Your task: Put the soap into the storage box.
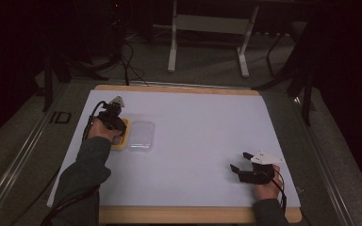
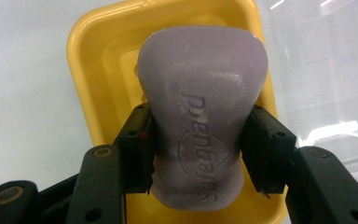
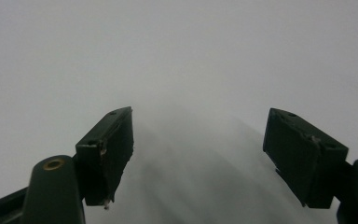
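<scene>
Dim room and dark floor surround a wooden table covered by a pale sheet, where all the work sits toward the left side. On that side a lilac bar of soap, stamped with lettering, hangs over a yellow soap dish; whether its underside touches the dish cannot be told. The left gripper has its jaws closed in on the bar's waist, pads pressing both flanks. Just beside the dish, toward the table's middle, lies a clear plastic lid, flat on the sheet and close to the gripper's side. The dish sits near the sheet's left edge. Well apart, near the front right corner, the right gripper rests low over bare sheet with its jaws spread wide and nothing between them. Between the two hands the sheet lies open.
</scene>
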Demonstrator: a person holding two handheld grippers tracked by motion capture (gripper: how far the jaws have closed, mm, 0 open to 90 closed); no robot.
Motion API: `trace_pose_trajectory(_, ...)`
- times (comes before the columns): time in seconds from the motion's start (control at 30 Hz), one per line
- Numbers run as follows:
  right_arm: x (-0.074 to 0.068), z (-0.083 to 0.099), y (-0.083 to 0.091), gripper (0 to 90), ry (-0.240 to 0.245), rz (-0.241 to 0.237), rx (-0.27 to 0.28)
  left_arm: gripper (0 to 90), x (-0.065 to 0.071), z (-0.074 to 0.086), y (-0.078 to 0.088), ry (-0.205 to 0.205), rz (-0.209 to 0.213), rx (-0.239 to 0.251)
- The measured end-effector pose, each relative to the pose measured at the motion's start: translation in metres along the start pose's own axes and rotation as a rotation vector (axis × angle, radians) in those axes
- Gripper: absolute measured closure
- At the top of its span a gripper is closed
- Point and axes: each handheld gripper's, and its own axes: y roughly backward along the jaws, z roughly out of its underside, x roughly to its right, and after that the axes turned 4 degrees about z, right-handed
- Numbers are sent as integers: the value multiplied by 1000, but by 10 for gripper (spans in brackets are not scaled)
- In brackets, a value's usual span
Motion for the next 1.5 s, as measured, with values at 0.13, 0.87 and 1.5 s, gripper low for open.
trace_pose_trajectory(0.13, 0, 0, 0, 240, 1, 0, 0, 495, -2, 1, -3, 10, 2, -5)
trace_pose_trajectory(0.87, 0, 0, 0, 240, 3, 1, -1, 405, -8, 5, -10, 27, 9, 17)
trace_pose_trajectory(1.5, 0, 0, 0, 240, 5, 2, -1, 374, -4, 8, 13, -44, 14, 167)
